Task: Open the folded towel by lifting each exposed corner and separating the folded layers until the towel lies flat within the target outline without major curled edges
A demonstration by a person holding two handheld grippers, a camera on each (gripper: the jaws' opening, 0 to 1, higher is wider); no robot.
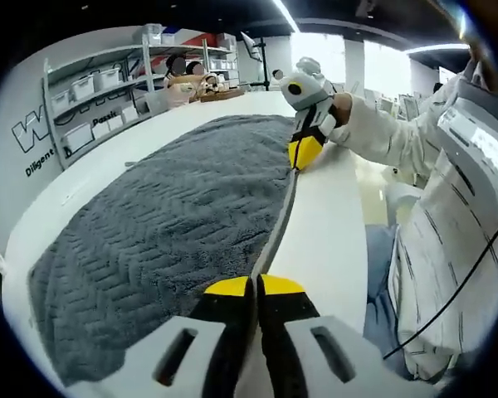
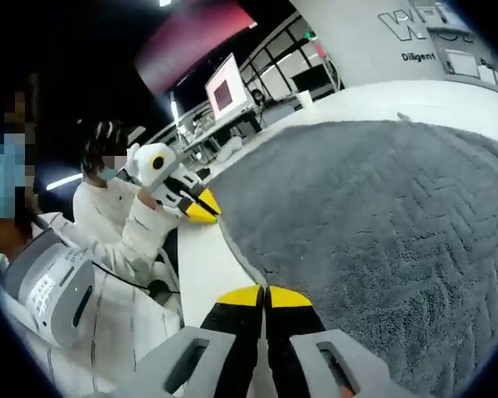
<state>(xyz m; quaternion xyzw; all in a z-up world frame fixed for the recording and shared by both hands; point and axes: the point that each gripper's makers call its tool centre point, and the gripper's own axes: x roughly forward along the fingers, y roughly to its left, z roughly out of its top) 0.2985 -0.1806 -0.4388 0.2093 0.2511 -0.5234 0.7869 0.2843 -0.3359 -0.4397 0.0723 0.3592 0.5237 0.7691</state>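
On a white bench (image 1: 332, 224), lying spread and mostly flat: a grey towel (image 1: 166, 215) with a herringbone weave, covering most of the top. Running along the near side, the towel's long edge (image 1: 284, 207), thin and straight, stretching between the two tools. At the bottom of the left gripper view, the left hand-held gripper (image 1: 254, 287), yellow tips pressed together, pinching that edge at one end. At the far end of the same edge, the right hand-held gripper (image 1: 304, 152), tips also closed on the fabric, carried by a hand in a white sleeve (image 1: 373, 133). In the right gripper view, the right hand-held gripper (image 2: 264, 295) clamping the towel (image 2: 382, 232) edge, with the left hand-held gripper (image 2: 201, 209) further along. Bordering the towel, a bare strip of bench (image 2: 203, 261) on the person's side, and open white surface beyond the far edge. Standing behind, against the wall, shelving with bins (image 1: 91, 91).
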